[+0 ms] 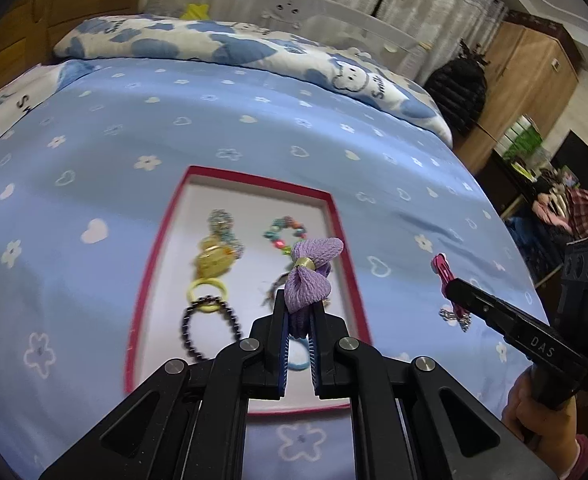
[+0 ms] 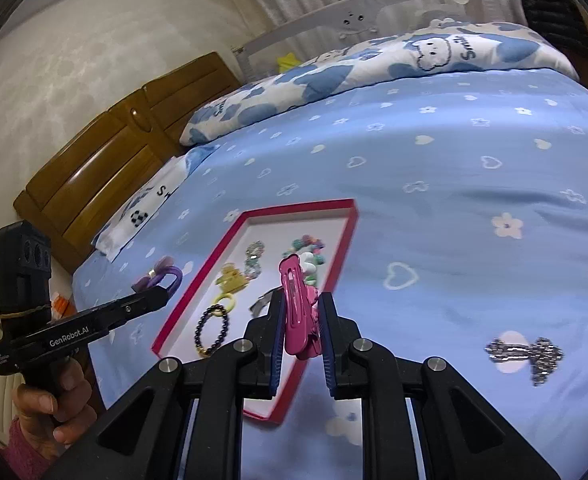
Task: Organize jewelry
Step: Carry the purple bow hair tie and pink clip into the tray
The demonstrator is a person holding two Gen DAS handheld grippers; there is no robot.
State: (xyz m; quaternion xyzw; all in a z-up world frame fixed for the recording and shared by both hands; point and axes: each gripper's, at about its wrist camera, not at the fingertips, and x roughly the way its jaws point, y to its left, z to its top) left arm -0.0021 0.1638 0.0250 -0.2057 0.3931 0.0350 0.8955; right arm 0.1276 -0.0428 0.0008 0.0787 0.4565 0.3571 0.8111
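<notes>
Both items in transit toward the red-rimmed tray point(image 1: 230, 178) on the bed point(image 1: 94, 128). Left claw point(image 1: 299, 312) nearly closed, pinching a purple bow hair tie point(image 1: 312, 270) by its lower end; bow stands up above the tips, over the tray's right half. Right claw point(image 2: 300, 312) closed to a narrow gap on a pink hair clip point(image 2: 296, 300), clip upright between the pads, hanging over the tray's right rim.

Tray already holds a yellow ring piece point(image 1: 210, 264), a black bead bracelet point(image 1: 210, 330) and a multicolour bead bracelet point(image 1: 286, 232). A silver rhinestone piece point(image 2: 524, 354) lies on the sheet, well apart from the tray on its right.

Judgement, doing it well: carry each item over bare tray floor, lower close before opening the pads, and release one at a time so the two claws do not cross; avoid landing on the bracelets.

Pose: both claws pitched downward toward the tray, side by side; person's hand point(image 2: 54, 408) wraps the left handle
</notes>
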